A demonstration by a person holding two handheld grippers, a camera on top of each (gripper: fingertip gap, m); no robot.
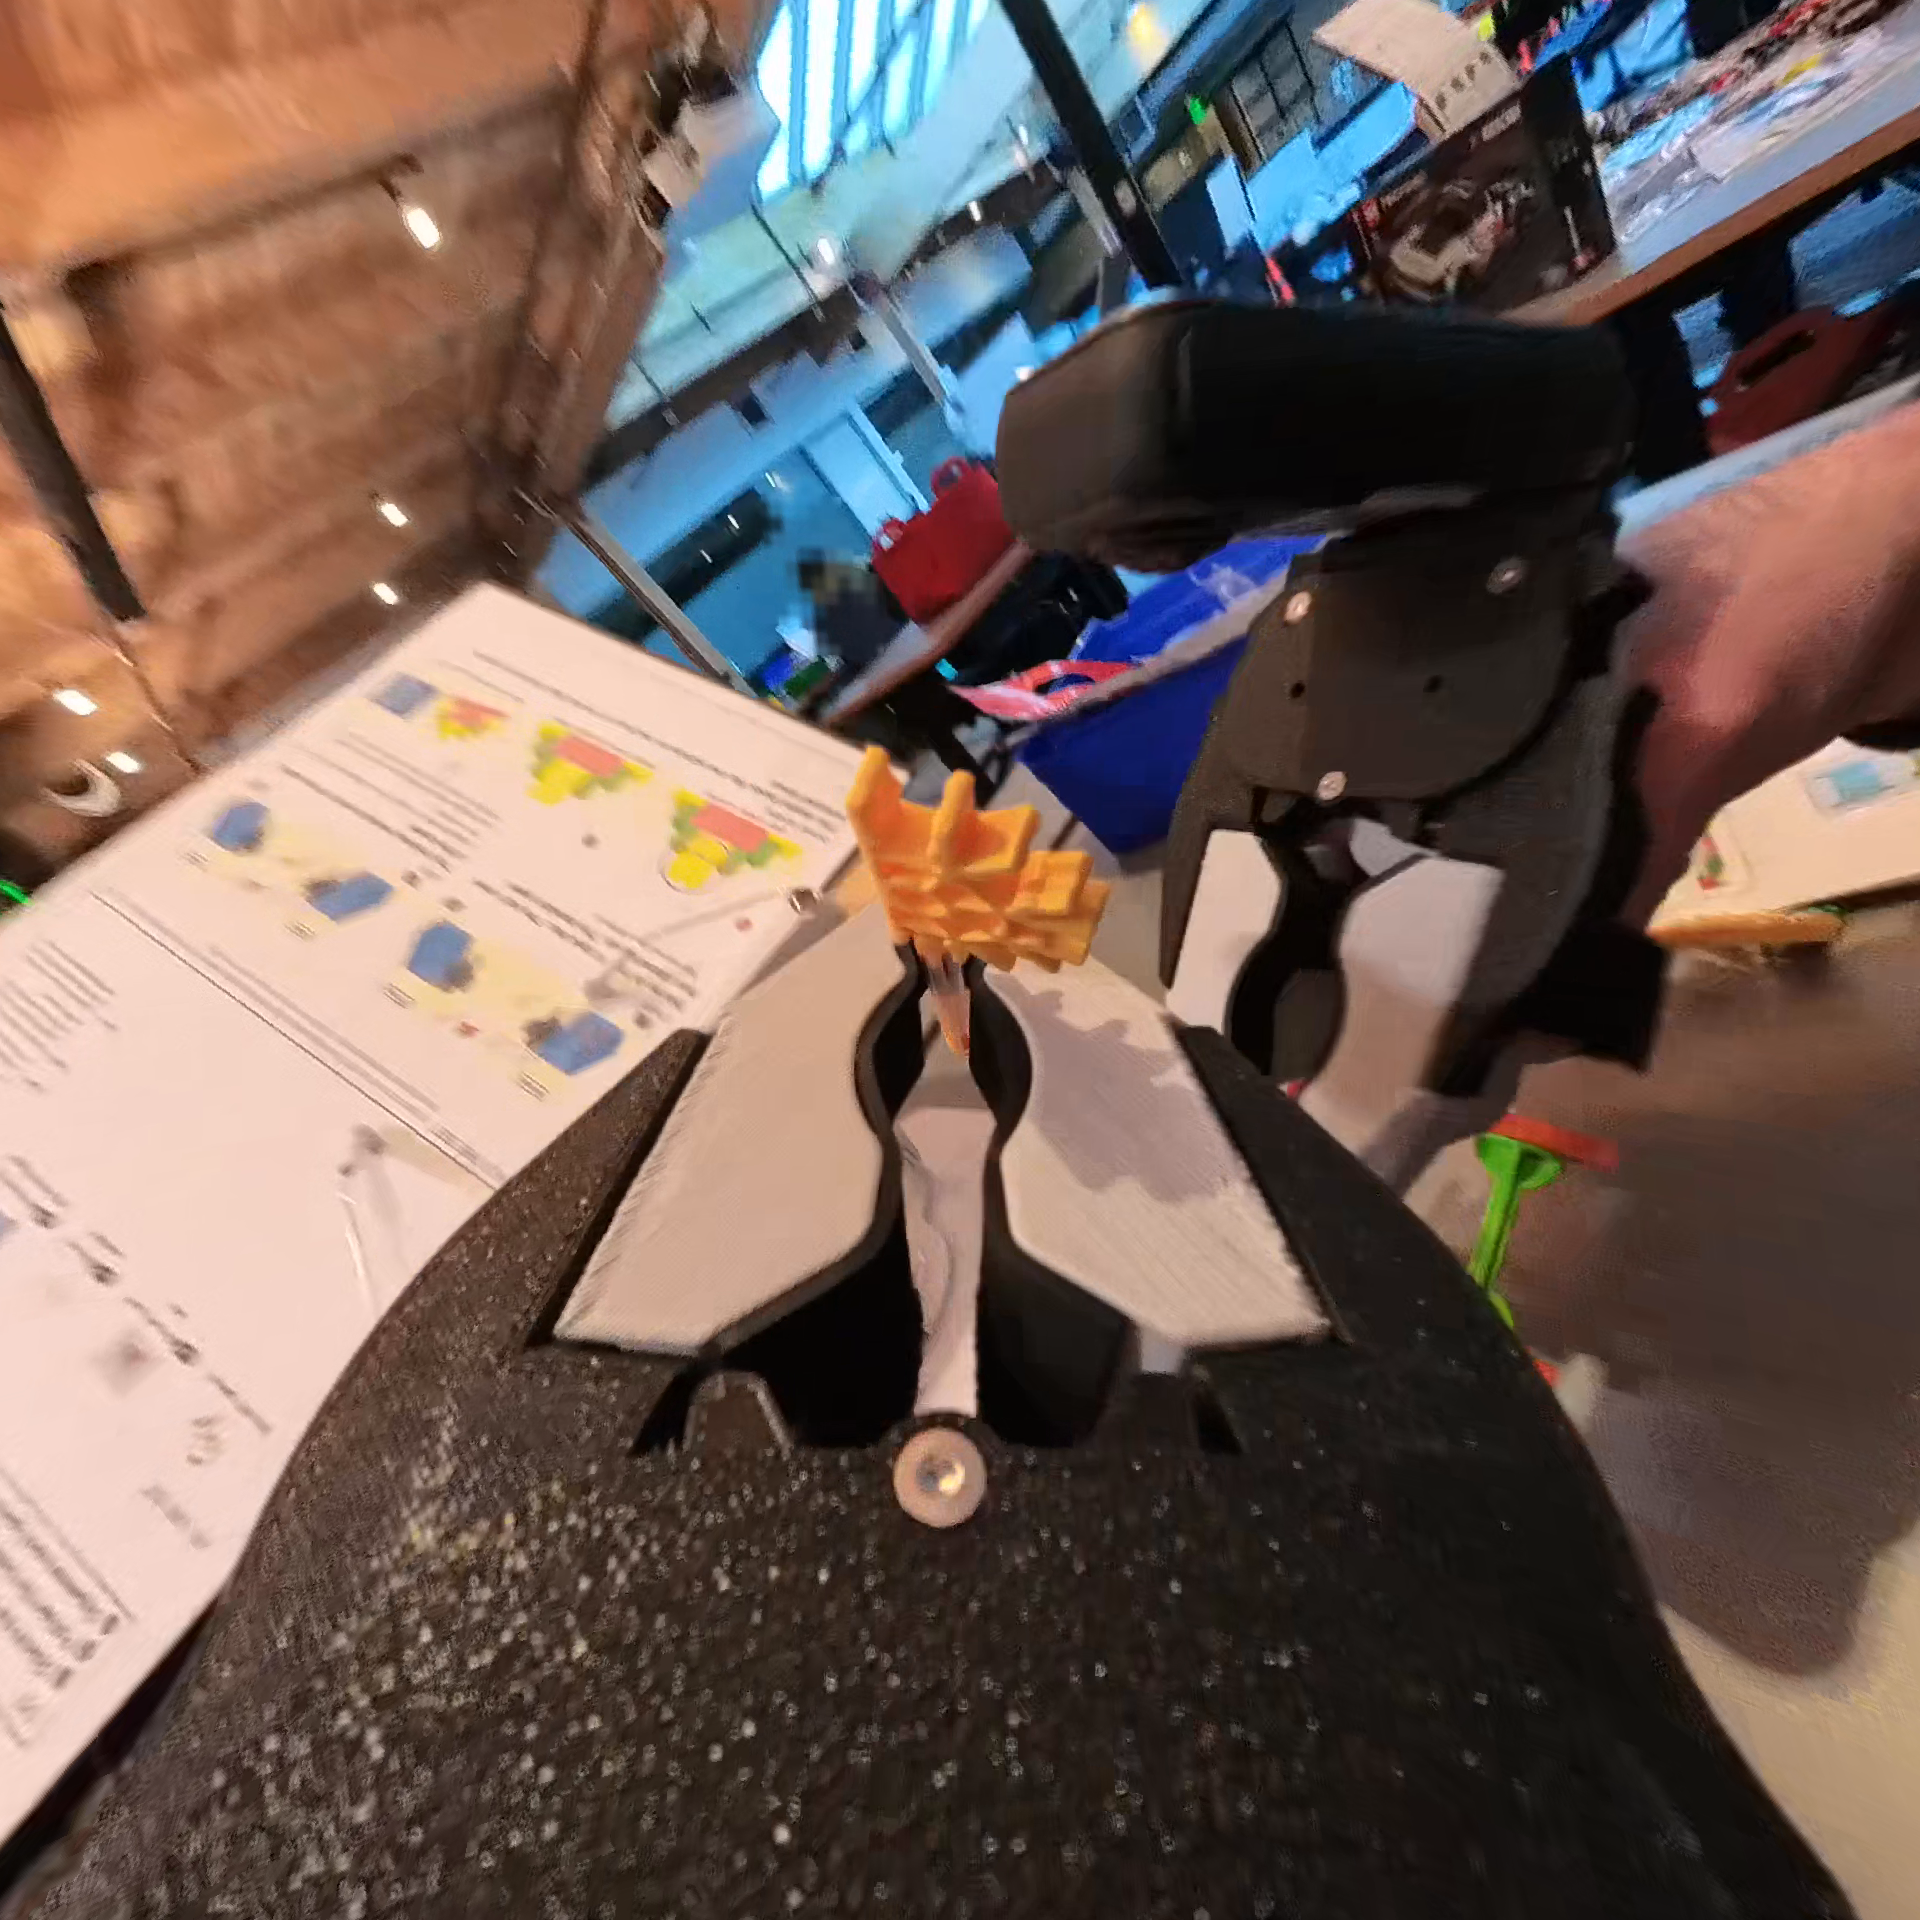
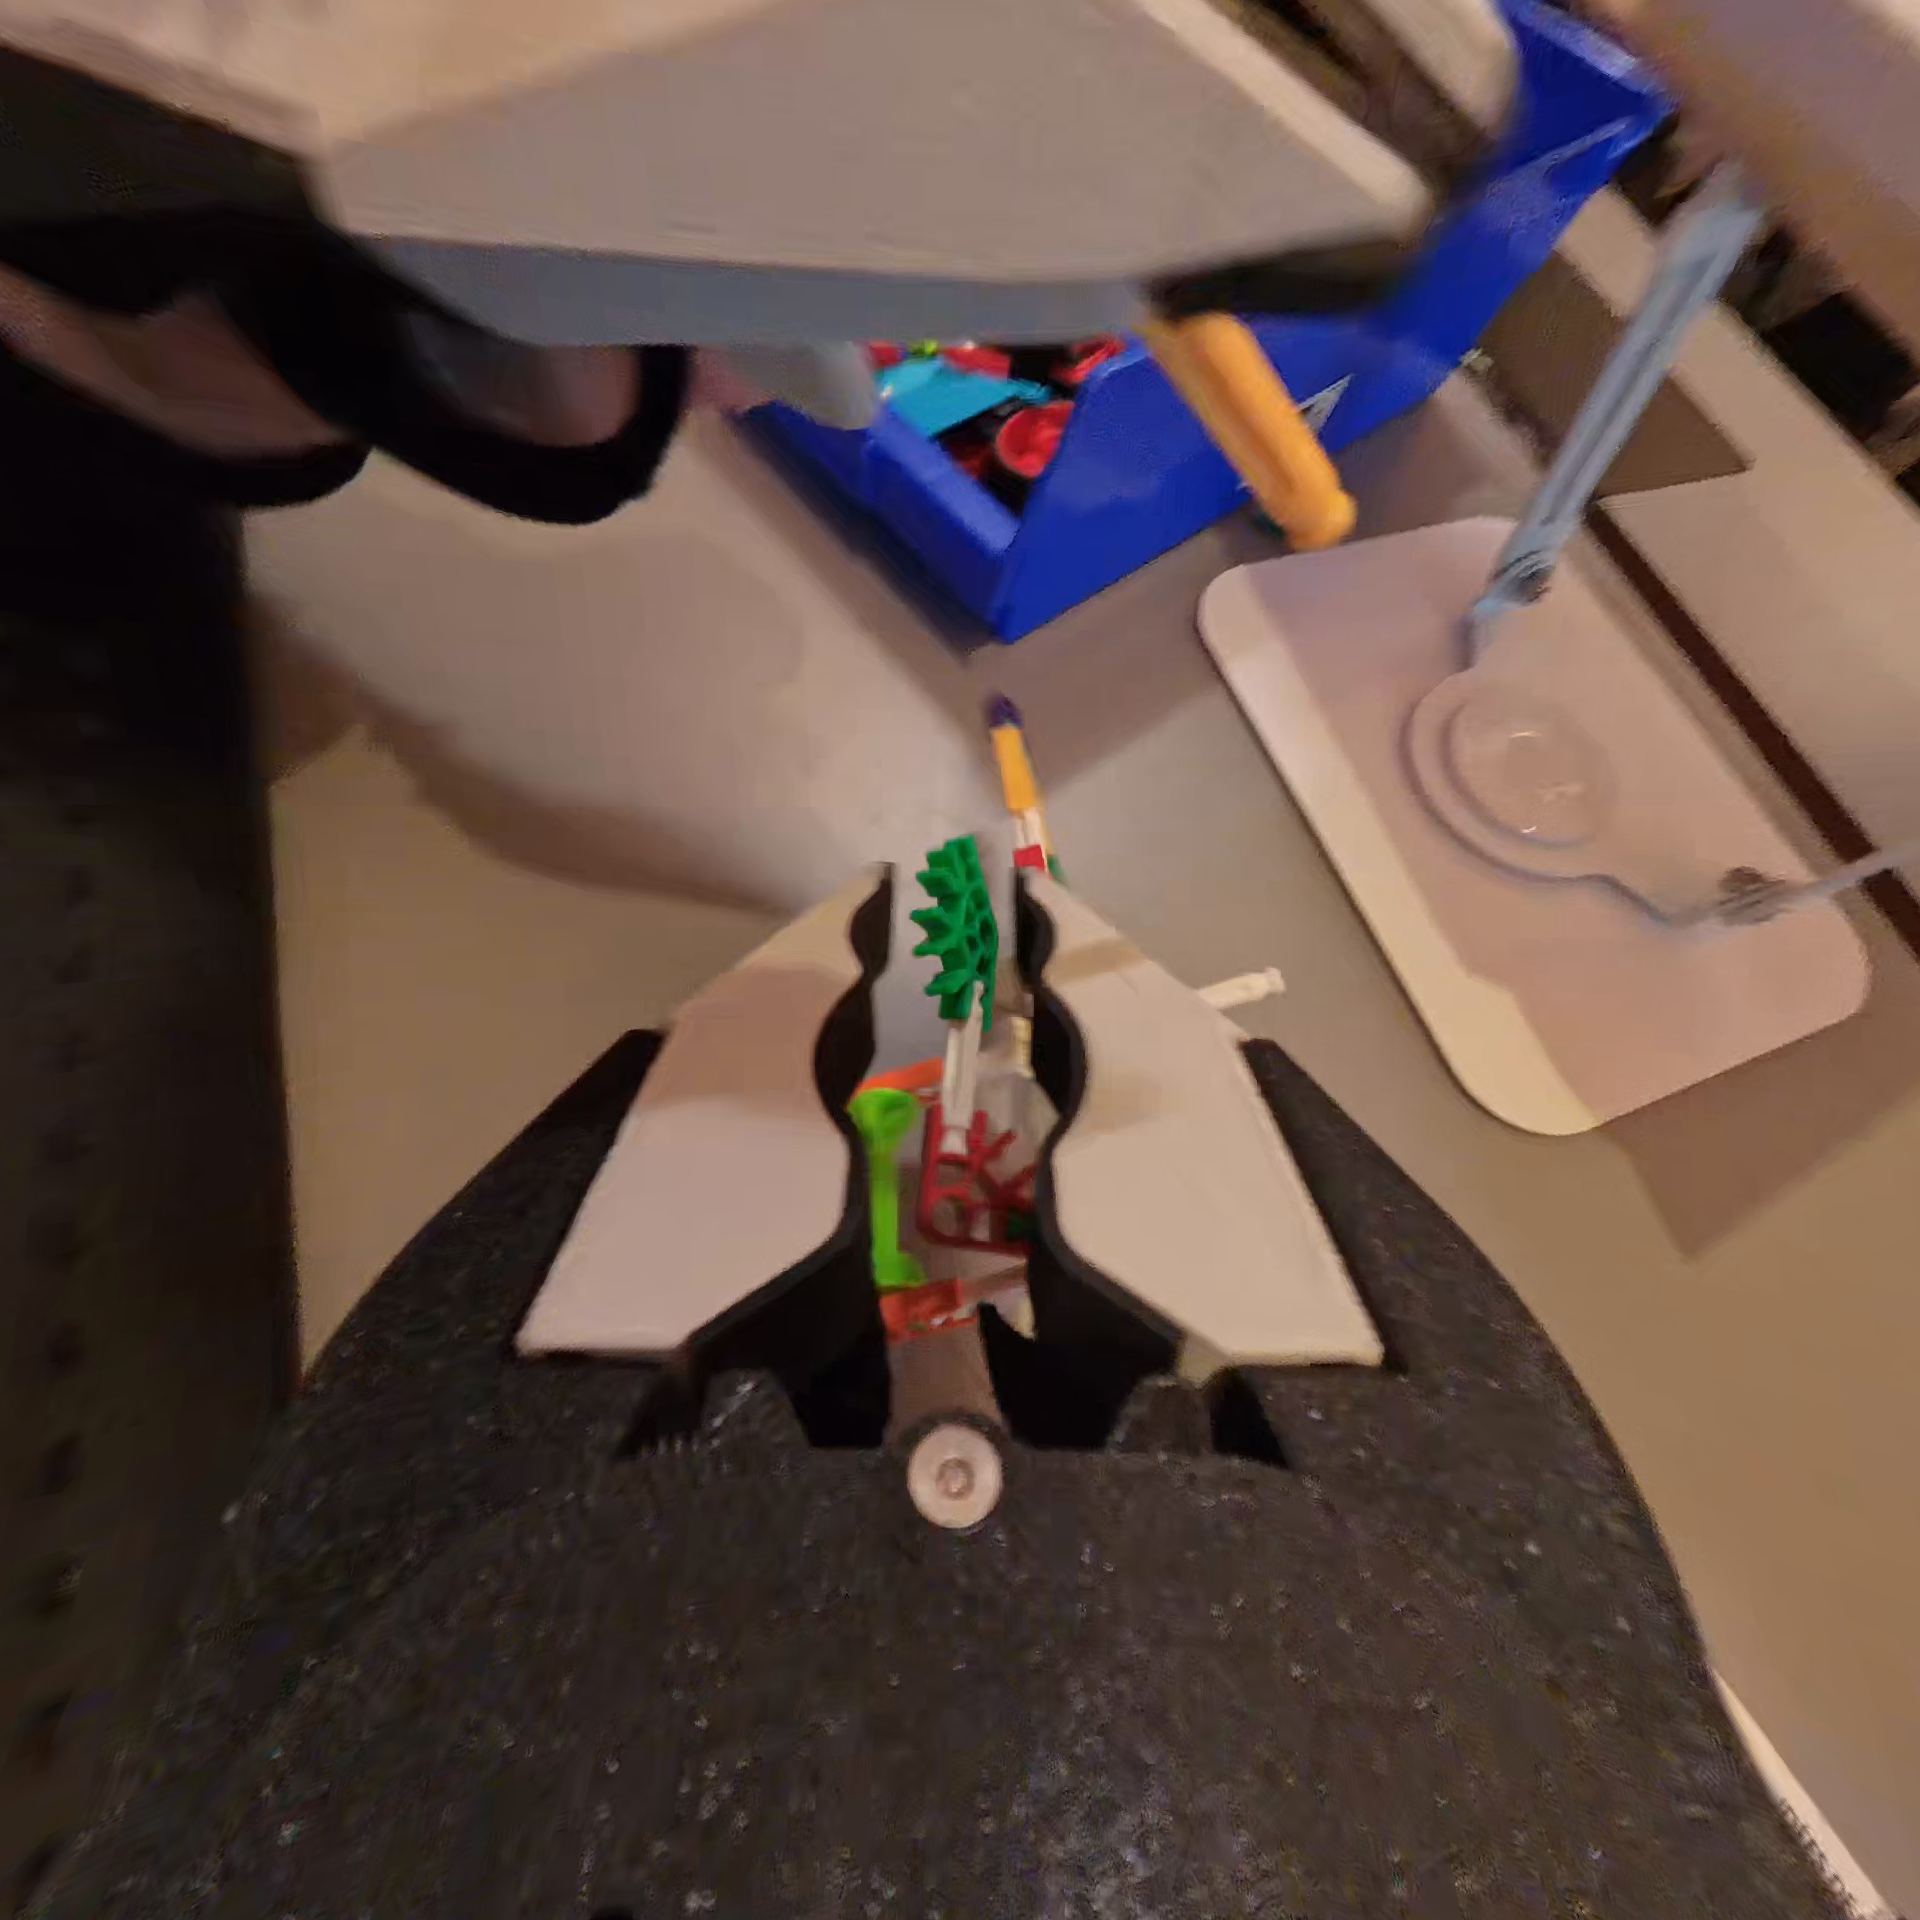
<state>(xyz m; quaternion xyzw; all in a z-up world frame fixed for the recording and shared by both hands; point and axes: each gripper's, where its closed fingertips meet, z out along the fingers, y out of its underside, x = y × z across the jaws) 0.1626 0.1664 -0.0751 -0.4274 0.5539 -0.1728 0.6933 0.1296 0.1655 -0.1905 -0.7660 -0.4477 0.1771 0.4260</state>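
My left gripper (image 1: 945, 971) is shut on a short thin rod (image 1: 954, 1013) that carries an orange snowflake-shaped connector (image 1: 971, 883), held up in the air. My right gripper shows beside it in the left wrist view (image 1: 1351, 1060), held by a hand (image 1: 1766, 644) and pointing down at the table. In the right wrist view the right gripper (image 2: 956, 883) has its jaws a narrow gap apart around a green connector (image 2: 956, 925) on a white rod (image 2: 961, 1060). A lime rod (image 2: 883, 1184) and a dark red connector (image 2: 977, 1195) lie between the fingers. Whether the jaws press the piece is unclear.
A printed instruction sheet (image 1: 364, 935) lies at the left. A blue bin (image 2: 1091, 499) of red and teal parts stands behind the grippers. A white stand base (image 2: 1558, 831) is at the right. A yellow rod (image 2: 1013, 774) lies past the right fingertips.
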